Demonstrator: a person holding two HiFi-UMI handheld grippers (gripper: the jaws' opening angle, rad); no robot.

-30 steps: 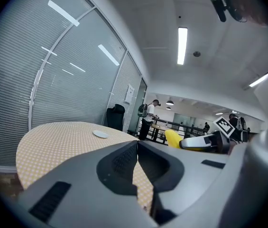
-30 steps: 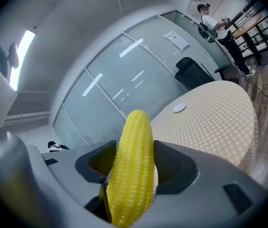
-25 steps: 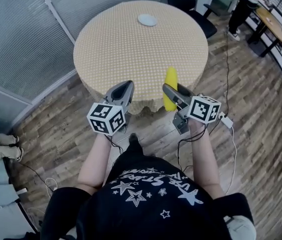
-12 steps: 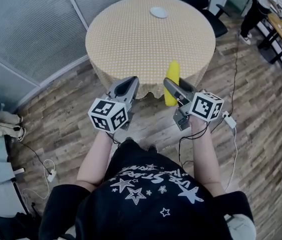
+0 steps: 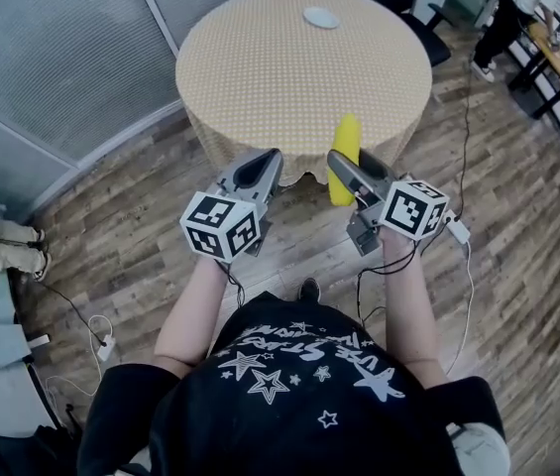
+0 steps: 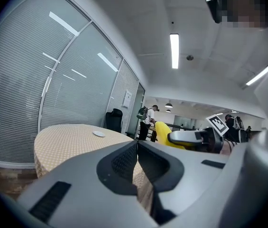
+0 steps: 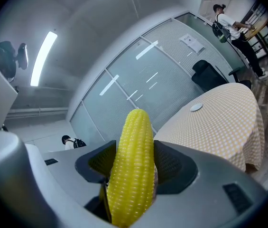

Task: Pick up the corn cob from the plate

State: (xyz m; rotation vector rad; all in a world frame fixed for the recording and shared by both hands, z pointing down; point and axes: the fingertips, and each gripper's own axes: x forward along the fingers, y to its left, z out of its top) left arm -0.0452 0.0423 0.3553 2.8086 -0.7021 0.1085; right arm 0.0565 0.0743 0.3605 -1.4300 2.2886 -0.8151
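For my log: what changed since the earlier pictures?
The table looks slightly smaller and farther, so the person seems to have backed away. Nothing grabbed or released: right hand-held gripper still clamps the corn cob, left hand-held gripper stays shut, plate stays put.

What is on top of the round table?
Only a small white plate, near the far edge, looking empty. A yellow checked cloth covers the table, so its top is hidden. The corn cob is off the table, clamped in the right gripper.
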